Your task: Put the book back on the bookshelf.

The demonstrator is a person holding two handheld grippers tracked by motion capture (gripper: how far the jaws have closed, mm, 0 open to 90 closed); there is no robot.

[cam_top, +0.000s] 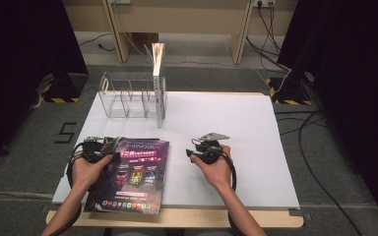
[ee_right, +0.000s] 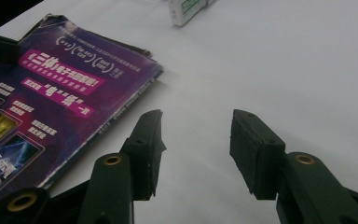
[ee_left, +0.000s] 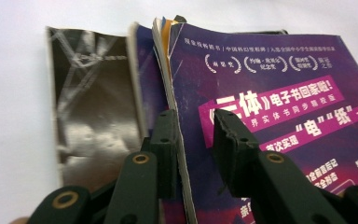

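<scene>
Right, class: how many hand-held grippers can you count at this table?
2. The left gripper is at the front left, its jaws astride the left edge of the purple book. The right gripper is over the bare white table right of that book, jaws open.

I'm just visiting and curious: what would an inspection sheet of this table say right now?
Surface: white sheet over a wooden table.
Job's things: purple magazine on top of a stack at the near left edge; clear rack at the back with one book upright in it.
Clutter: nothing seen.
Grippers: left gripper straddles the magazine's edge, whether gripped unclear; right gripper open over bare sheet.
Cables: black leads on the floor at right.
Surroundings: grey carpet, dark curtains.
</scene>
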